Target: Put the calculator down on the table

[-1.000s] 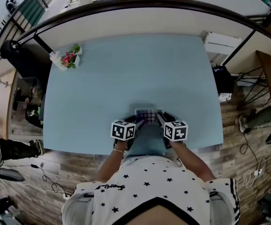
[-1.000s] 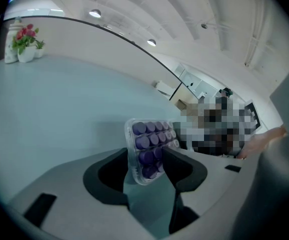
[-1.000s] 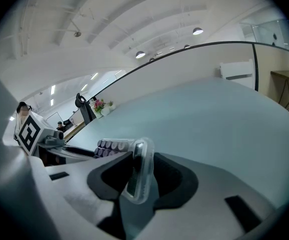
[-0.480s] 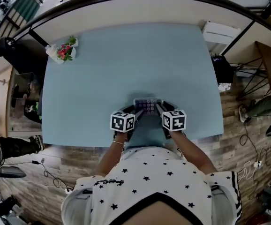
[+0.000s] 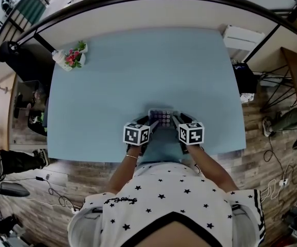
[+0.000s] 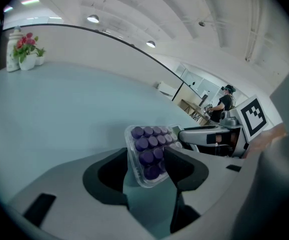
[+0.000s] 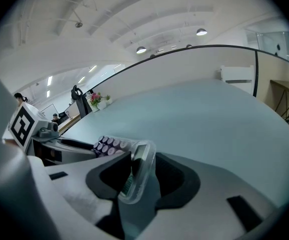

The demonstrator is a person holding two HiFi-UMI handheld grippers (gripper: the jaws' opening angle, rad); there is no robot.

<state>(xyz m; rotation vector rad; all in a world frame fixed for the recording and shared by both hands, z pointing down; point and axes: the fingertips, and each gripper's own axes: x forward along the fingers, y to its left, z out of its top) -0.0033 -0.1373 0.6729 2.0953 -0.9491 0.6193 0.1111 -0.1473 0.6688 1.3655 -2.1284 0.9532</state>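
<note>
The calculator (image 5: 162, 118), clear-cased with purple keys, lies near the front edge of the light blue table (image 5: 138, 71). Both grippers meet at it from either side. My left gripper (image 5: 150, 124) has the calculator's left end (image 6: 149, 151) between its jaws, which are opening wide. The pads sit loosely beside the case. My right gripper (image 5: 175, 122) has the right end, with the display (image 7: 134, 169), between its jaws. They are opening too, and a thin gap shows at one pad. Each gripper's cube shows in the other's view.
A small vase of pink flowers (image 5: 71, 59) stands at the table's far left corner. A white box-like unit (image 5: 243, 37) sits beyond the far right corner. The table's front edge (image 5: 138, 161) runs just behind the grippers. People stand in the room's background.
Both grippers and the calculator stay at the same spot near the front edge. Only the head view has shifted a little.
</note>
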